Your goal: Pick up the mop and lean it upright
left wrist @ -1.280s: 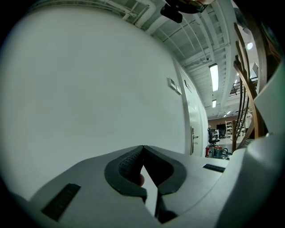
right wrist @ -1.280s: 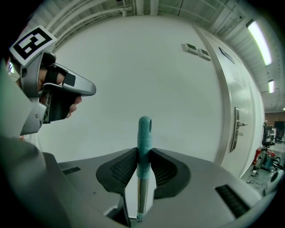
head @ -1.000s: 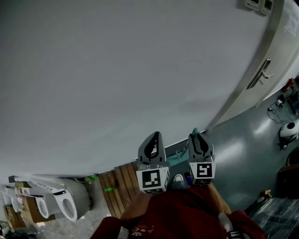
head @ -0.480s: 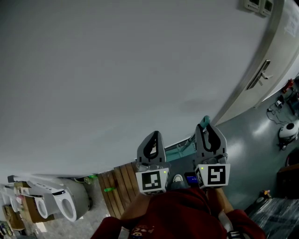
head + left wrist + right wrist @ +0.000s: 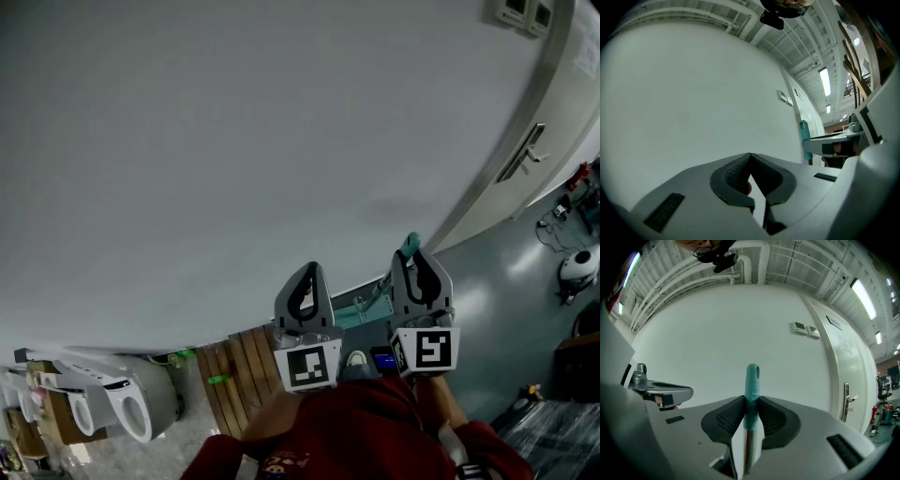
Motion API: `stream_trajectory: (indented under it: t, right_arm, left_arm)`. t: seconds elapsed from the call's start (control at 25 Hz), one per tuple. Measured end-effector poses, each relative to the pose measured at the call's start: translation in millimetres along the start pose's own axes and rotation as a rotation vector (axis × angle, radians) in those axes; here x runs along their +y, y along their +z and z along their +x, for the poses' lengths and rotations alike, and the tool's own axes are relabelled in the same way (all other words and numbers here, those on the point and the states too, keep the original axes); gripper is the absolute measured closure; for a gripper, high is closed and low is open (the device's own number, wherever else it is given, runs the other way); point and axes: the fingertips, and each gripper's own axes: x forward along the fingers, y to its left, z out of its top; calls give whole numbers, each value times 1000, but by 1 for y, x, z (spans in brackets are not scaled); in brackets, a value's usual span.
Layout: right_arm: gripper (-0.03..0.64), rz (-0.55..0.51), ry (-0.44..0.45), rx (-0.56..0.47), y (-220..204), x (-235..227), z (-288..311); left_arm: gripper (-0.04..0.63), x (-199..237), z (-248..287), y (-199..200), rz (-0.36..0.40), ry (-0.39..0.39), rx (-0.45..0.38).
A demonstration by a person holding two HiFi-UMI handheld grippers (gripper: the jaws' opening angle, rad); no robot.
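Head view: against a pale wall [image 5: 234,141], the left gripper [image 5: 308,274] and right gripper [image 5: 419,262] point outward side by side above a red sleeve [image 5: 356,436], and the teal end of the mop [image 5: 410,245] pokes up past the right one; a door [image 5: 562,103] stands to the right and wooden slats [image 5: 239,375] lie on the floor below. Left gripper view: its jaws meet at the tips with nothing between them, and the mop's teal end shows near the wall to the right. Right gripper view: its jaws are clamped on the mop's teal grip, the metal shaft running down between them, the handle upright before the wall.
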Motion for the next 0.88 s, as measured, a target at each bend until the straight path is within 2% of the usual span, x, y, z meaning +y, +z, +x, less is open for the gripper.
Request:
stream_trajectory:
  t: [0.12, 0.88]
  right_arm:
    - [509, 4, -1, 0, 0, 0, 0]
    - [509, -6, -23, 3, 2, -1, -6]
  left_arm:
    - [583, 4, -2, 3, -22, 9, -9]
    - [581, 3, -3, -1, -26, -6, 0]
